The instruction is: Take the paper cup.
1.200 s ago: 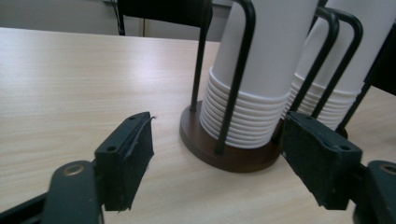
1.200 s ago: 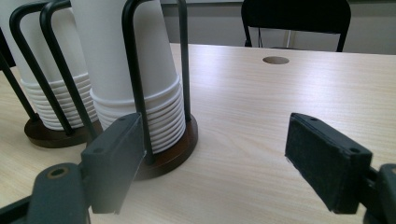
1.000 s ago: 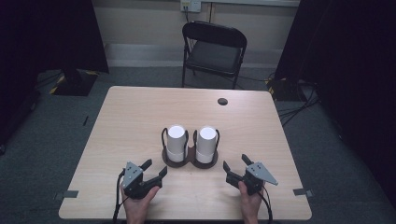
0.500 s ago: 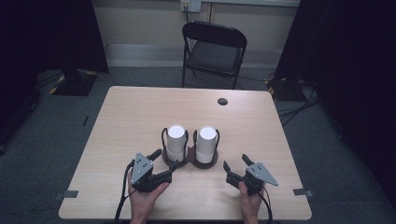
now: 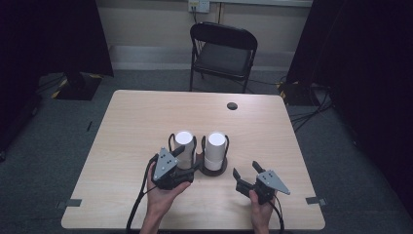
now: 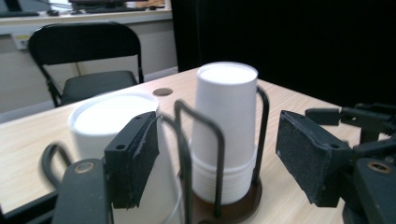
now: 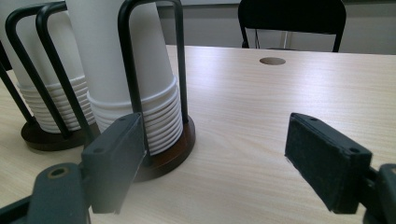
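White paper cup stacks (image 5: 184, 150) (image 5: 215, 150) are standing inverted in wire holders (image 7: 154, 70) just beyond my left gripper (image 5: 182, 158), jaws spread wide; my right gripper (image 5: 246, 171) is idling released beside them, table (image 5: 136, 122) underneath.

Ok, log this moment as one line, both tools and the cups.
left tool: open, at left cup stack | right tool: open, apart from right cup stack | stacks: upright in wire holder | table

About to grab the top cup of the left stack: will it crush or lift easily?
The top cup looks thin-walled, so it probably dents under a hard squeeze. Nested on a stack inside the wire holder, it may stick and drag others. The left tongs are open.
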`<state>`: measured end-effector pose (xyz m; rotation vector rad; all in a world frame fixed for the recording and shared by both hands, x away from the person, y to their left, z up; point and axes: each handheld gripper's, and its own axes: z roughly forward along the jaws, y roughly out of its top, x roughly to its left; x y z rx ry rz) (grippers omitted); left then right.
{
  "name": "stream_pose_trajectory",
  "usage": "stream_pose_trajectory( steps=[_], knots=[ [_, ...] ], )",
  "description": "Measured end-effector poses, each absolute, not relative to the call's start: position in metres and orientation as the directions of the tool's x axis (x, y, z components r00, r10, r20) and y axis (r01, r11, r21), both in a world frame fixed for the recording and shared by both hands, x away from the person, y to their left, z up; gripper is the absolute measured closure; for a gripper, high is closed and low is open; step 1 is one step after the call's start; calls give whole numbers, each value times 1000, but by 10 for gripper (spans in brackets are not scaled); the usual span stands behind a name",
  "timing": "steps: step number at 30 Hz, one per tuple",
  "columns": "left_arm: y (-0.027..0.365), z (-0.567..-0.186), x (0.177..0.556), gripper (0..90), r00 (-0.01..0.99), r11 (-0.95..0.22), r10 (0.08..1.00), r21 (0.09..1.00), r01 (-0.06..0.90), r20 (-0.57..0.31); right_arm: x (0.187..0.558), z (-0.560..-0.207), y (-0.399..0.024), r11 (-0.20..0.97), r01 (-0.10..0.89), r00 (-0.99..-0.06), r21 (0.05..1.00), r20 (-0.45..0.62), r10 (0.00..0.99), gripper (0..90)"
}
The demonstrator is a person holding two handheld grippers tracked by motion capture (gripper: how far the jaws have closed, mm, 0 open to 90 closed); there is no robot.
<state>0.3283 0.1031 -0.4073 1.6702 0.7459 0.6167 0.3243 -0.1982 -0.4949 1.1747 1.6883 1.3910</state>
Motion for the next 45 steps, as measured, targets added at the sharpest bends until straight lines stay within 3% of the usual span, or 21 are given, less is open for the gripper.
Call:
stream_pose_trajectory(
  steps=[19, 45],
  knots=[
    [66, -375, 360, 287, 724, -182, 690, 974, 134, 29, 324, -495, -198, 37, 231, -391, 972, 58, 918, 194],
    [37, -380, 401, 256, 728, -259, 685, 940, 220, 19, 324, -495, -198, 45, 229, -396, 972, 50, 917, 194]
  ],
)
